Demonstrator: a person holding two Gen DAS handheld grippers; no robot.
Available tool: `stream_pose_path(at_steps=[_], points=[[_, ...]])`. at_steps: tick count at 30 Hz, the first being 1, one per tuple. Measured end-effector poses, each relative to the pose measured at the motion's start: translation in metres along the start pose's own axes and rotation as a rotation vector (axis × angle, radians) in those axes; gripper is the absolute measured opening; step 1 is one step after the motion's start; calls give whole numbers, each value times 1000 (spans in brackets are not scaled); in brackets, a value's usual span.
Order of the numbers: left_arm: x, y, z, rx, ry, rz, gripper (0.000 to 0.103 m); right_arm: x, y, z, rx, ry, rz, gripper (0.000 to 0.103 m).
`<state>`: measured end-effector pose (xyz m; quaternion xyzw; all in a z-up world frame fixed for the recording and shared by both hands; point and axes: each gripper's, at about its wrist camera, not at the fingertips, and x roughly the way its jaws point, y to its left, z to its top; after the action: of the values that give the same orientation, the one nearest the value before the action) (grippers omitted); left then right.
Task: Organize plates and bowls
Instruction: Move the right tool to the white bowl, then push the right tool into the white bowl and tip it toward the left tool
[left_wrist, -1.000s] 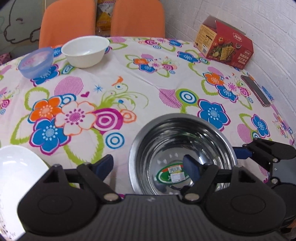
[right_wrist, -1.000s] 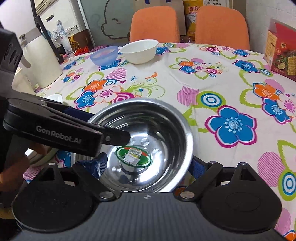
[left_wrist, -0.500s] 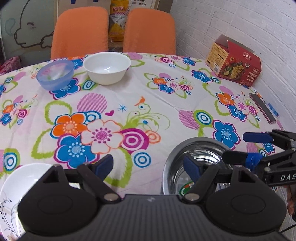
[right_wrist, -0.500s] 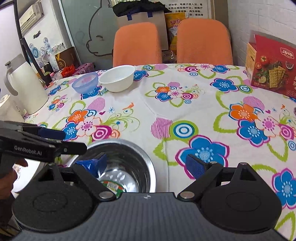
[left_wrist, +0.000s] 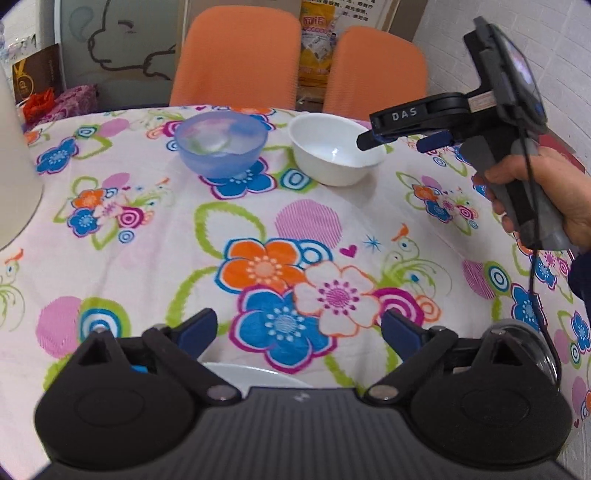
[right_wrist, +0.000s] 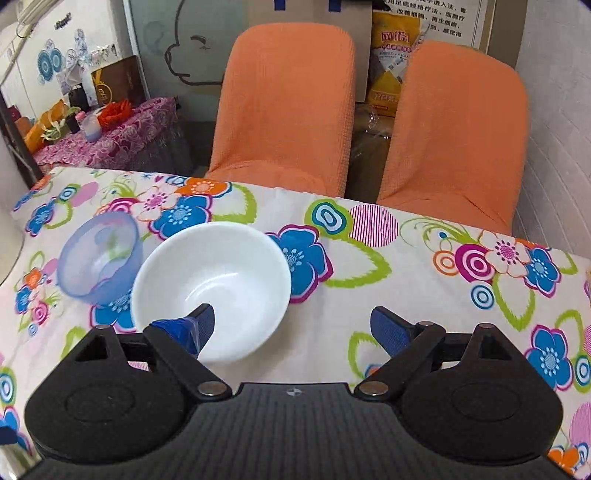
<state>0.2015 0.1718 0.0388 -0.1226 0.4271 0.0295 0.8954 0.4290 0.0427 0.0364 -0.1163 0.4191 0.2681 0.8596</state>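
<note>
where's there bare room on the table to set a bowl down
Widest free patch: the tablecloth between the left gripper and the two bowls. More bare cloth lies right of the white bowl. It's crowded where the blue bowl sits close beside the white one, under the right gripper.

Table w/ floral cloth (left_wrist: 295, 221): blue bowl (left_wrist: 221, 147) beside white bowl (left_wrist: 334, 153), white plate (left_wrist: 255, 374) near edge.
</note>
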Motion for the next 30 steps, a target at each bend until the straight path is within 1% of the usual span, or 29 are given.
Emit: stream_pose_path(at_steps=[3, 5, 6, 8, 11, 14, 18, 20, 23, 24, 25, 28, 30], points=[[-5, 13, 9, -24, -12, -2, 94, 33, 4, 7, -26, 81, -49, 79], [-5, 18, 14, -25, -23, -2, 94, 42, 5, 7, -54, 119, -60, 79], [-5, 20, 17, -27, -28, 2, 94, 39, 4, 8, -48, 122, -55, 79], [0, 22, 24, -33, -29, -1, 94, 34, 4, 6, -69, 168, -64, 79], [11, 22, 36, -48, -20, -36, 95, 20, 5, -1, -132, 233, -54, 79], [24, 18, 56, -69, -18, -59, 95, 4, 6, -5, -181, 276, -34, 79], [42, 11, 86, -120, -27, -87, 95, -10, 1, 0, -183, 226, -24, 79], [52, 7, 97, -140, -29, -75, 96, -4, -1, 3, -163, 205, -19, 79], [65, 4, 109, -173, -32, -34, 96, 8, -6, 4, -114, 170, 14, 79], [69, 4, 112, -197, -27, -32, 96, 11, -8, 3, -96, 157, 29, 79], [73, 6, 114, -230, -21, -45, 96, 13, -9, 1, -84, 146, 43, 79], [90, 9, 122, -347, 41, -88, 97, 16, -13, -1, -59, 108, 58, 79], [103, 9, 128, -436, 87, -95, 97, 18, -15, 0, -60, 77, 11, 79]])
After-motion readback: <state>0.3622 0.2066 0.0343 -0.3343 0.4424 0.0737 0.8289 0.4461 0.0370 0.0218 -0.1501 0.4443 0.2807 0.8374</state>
